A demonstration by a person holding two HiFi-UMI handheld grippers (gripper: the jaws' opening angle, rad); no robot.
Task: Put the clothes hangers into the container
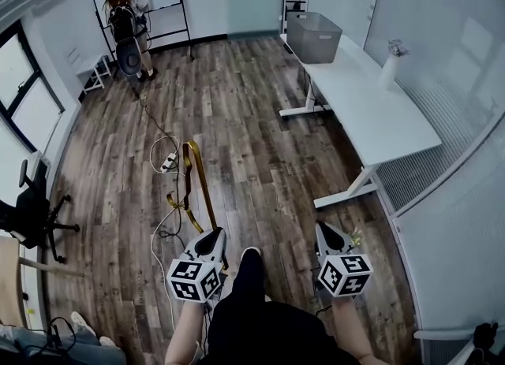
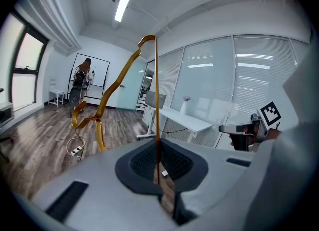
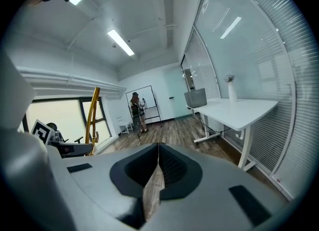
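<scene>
Your left tool (image 1: pixel 210 239) is clenched on the thin bar of the gold hanger (image 1: pixel 195 186), lower centre of the head view. Your right tool (image 1: pixel 330 236) is clenched on nothing. The container (image 1: pixel 314 37) stands upper right on the table (image 1: pixel 379 115), well apart. Risk: the hanger may pivot or slip in so narrow a grip during the carry.

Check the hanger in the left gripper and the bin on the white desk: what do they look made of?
Hanger: glossy gold, a thin flat strip and a slim straight bar with bright highlights. It looks like metal, though gold-coated plastic can't be ruled out.
Bin: matte grey, with stiff straight walls and no shine. Probably plastic, but it is too far off to be sure.
</scene>
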